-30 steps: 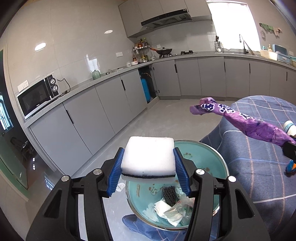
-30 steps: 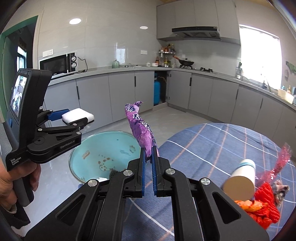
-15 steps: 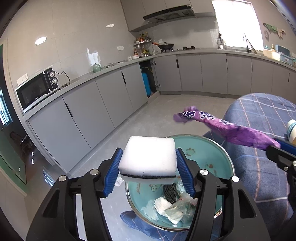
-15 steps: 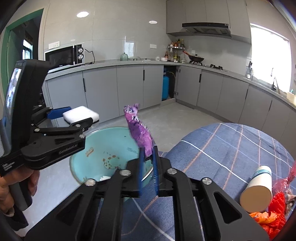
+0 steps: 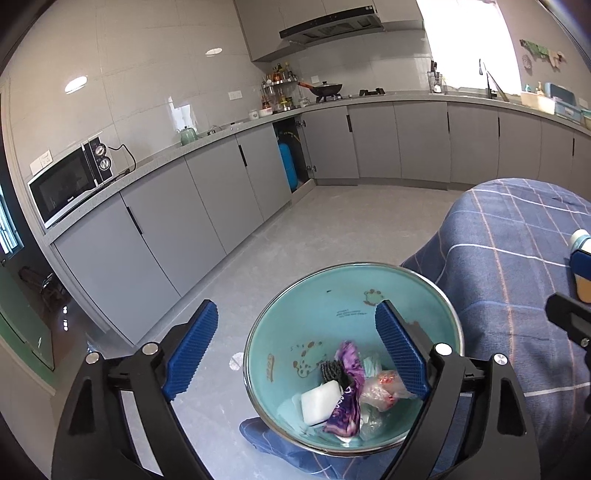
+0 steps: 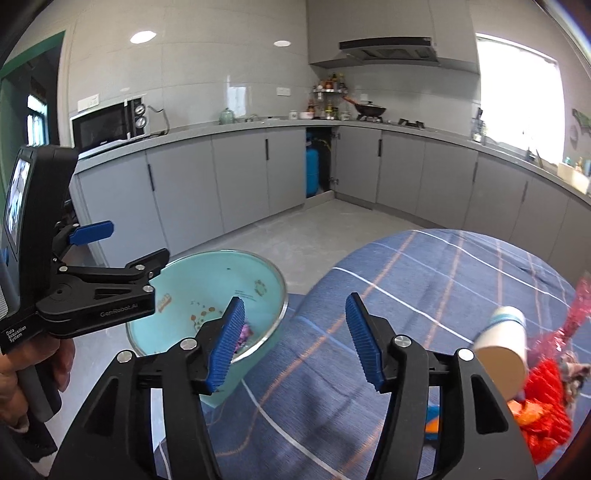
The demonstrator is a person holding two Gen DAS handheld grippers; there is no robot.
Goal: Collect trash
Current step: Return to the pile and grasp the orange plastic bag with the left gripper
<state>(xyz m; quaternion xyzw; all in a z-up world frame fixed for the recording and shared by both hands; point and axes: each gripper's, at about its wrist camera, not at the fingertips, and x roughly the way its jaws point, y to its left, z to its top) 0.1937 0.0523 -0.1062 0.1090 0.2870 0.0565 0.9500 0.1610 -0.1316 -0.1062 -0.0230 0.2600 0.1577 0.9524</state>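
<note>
Both grippers, left gripper (image 5: 295, 347) and right gripper (image 6: 295, 341), gape wide and empty. The teal bowl (image 5: 291, 325) of trash sits just beside the tabletop (image 6: 424, 280) edge. White sponge (image 5: 320, 400) and purple wrapper (image 5: 349, 391) lie inside it.

A kitchen with grey cabinets (image 5: 207, 199) runs along the left and far walls under a grey counter (image 6: 258, 123). A microwave (image 5: 68, 184) sits on the counter at left, a pan (image 5: 325, 88) on the stove far off beneath a range hood (image 5: 328, 26). Glossy pale tiles cover the walls. The floor (image 5: 314, 229) is light grey. A bright window (image 6: 521, 99) glows at far right. Round ceiling lights (image 6: 142, 36) shine above.
</note>
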